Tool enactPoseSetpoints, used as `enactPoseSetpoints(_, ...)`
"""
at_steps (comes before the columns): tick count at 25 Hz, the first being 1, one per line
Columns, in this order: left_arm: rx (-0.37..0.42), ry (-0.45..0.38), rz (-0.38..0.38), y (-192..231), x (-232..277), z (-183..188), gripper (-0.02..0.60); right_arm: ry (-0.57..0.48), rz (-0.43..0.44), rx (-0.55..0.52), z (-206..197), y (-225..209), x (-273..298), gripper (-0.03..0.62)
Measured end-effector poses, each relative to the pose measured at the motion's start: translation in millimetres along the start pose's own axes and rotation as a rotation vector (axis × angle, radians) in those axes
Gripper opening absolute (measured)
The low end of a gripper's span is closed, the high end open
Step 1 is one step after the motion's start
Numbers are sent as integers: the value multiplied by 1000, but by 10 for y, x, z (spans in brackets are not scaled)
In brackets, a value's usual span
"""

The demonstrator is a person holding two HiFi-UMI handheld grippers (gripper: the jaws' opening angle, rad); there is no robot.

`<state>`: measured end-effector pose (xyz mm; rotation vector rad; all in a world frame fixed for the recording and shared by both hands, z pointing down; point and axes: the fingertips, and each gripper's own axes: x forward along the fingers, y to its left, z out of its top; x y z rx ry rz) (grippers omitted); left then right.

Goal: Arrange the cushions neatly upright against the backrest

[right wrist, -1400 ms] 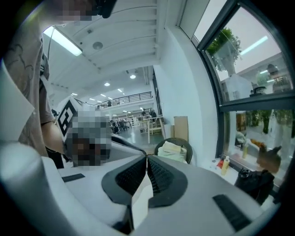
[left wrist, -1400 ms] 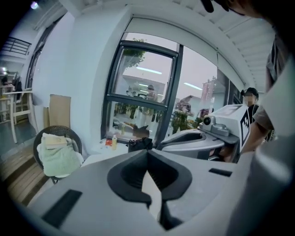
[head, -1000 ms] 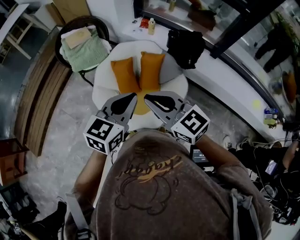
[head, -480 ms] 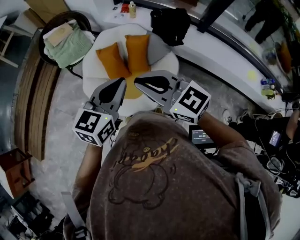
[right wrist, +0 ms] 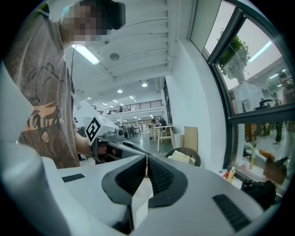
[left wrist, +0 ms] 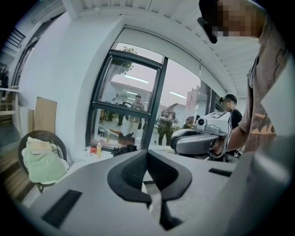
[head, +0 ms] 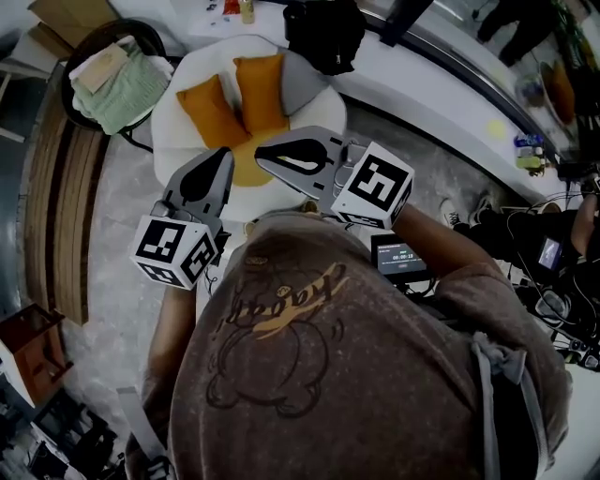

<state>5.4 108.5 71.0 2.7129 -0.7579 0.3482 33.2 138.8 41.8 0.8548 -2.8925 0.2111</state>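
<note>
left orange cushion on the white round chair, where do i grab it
Probably take the left orange rectangular cushion by its outer left edge, from the white round chair's open front: it leans tilted, its right side close against the second orange cushion.

The orange cushions (head: 214, 112) look soft, matt cloth; at ten o'clock a woven wicker chair (head: 131, 22) (fluffy green towel (head: 122, 94) on it); the floor (head: 122, 244) is polished stone.

Dim head view, bright window daylight, fisheye-warped edges, dark vignettes.
</note>
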Motion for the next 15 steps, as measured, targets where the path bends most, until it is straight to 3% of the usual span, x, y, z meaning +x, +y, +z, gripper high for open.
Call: enactPoseSetpoints(15, -5, -11, -17, 207, 45, -319, 5, -1, -18, -35, -247, -22, 256, 26)
